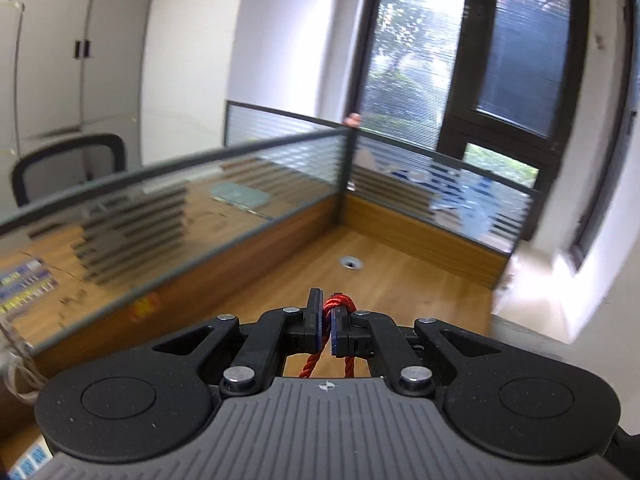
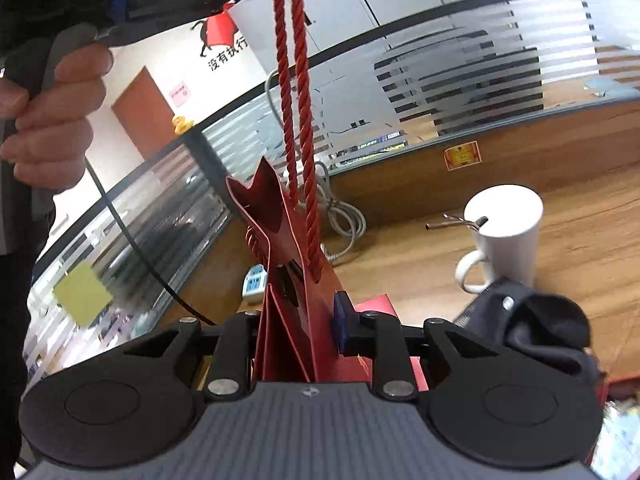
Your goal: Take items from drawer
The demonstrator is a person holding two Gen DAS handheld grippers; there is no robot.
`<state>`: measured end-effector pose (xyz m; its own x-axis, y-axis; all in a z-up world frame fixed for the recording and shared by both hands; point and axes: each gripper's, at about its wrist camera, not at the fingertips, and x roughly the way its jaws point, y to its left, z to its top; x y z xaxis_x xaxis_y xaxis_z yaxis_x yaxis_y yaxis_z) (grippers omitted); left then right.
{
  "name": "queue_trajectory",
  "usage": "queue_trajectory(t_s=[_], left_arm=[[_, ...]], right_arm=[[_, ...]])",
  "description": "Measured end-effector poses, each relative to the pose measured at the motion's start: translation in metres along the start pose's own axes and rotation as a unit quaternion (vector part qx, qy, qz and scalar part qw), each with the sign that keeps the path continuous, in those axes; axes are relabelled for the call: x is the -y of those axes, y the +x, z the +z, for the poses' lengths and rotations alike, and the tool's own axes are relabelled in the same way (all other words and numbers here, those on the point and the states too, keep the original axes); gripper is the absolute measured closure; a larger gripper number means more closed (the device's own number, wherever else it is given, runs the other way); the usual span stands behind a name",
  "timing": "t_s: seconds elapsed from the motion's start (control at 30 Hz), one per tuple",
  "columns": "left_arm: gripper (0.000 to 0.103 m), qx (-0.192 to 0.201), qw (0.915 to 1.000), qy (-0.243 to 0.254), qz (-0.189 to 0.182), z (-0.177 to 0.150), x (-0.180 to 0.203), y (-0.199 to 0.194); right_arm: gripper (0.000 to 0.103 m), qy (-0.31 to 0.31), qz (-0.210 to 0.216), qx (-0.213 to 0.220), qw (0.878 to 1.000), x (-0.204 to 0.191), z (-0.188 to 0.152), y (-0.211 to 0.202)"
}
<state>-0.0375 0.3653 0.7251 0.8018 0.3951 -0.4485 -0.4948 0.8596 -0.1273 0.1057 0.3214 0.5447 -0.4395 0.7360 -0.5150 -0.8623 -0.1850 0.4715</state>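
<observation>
The red paper bag hangs in the air from its red rope handle, and you have that handle pinched in your left gripper: the loop bunches up just over the fingertips while its two twisted strands drop down between the fingers, which stand nearly together with only the rope's thickness between them. From your right wrist view the same two strands run straight down from the left gripper overhead to the bag's near wall, and the bag's open, folded mouth sits directly ahead of your right gripper. The bag's wall passes between the right fingers, with the blue pad of the right-hand finger just beside the red paper (whether the fingers actually press on it, you cannot tell from here, since the bag hides the other finger). Your left hand grips the other tool's handle up and to the left of the right gripper. Ahead and to the right of it a white mug stands upright on the wooden desk, with a black object just in front of it. Beyond the bag a coiled grey cable lies against the frosted glass partition.
</observation>
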Motion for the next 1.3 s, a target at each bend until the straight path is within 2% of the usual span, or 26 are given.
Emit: queue_trajectory(t_s=[0.2, 0.3, 0.43, 0.6, 0.8, 0.93, 1.03, 1.2, 1.3], left_arm=[[0.099, -0.005, 0.9998, -0.017, 0.006, -0.002, -0.034, 0.019], [0.099, -0.011, 0.9995, -0.030, -0.004, -0.006, -0.044, 0.034], [0.099, -0.024, 0.9986, -0.046, -0.001, -0.009, -0.054, 0.048], [0.098, -0.035, 0.9985, -0.041, 0.004, -0.015, -0.058, 0.056], [0.096, -0.061, 0.9976, -0.031, 0.007, -0.023, -0.054, 0.057], [0.091, -0.084, 0.9961, -0.017, 0.020, -0.028, -0.047, 0.060], [0.080, -0.100, 0.9938, -0.003, 0.049, -0.033, -0.042, 0.064], [0.079, -0.118, 0.9912, -0.006, 0.060, -0.044, -0.037, 0.063], [0.074, -0.117, 0.9911, -0.010, 0.063, -0.046, -0.030, 0.060]], right_arm=[[0.068, 0.012, -0.006, -0.014, 1.000, 0.025, 0.000, 0.020], [0.059, 0.012, -0.002, -0.015, 1.000, 0.030, -0.002, 0.016], [0.056, 0.006, -0.012, -0.020, 1.000, 0.033, -0.005, 0.011], [0.048, -0.002, -0.017, -0.026, 1.000, 0.035, -0.014, -0.001], [0.044, -0.028, -0.028, -0.029, 0.999, 0.022, -0.025, -0.014], [0.043, -0.046, -0.036, -0.030, 0.998, 0.014, -0.033, -0.022], [0.043, -0.053, -0.041, -0.032, 0.997, 0.009, -0.039, -0.028], [0.043, -0.054, -0.042, -0.031, 0.997, 0.004, -0.051, -0.041], [0.043, -0.060, -0.048, -0.029, 0.997, 0.000, -0.061, -0.051]])
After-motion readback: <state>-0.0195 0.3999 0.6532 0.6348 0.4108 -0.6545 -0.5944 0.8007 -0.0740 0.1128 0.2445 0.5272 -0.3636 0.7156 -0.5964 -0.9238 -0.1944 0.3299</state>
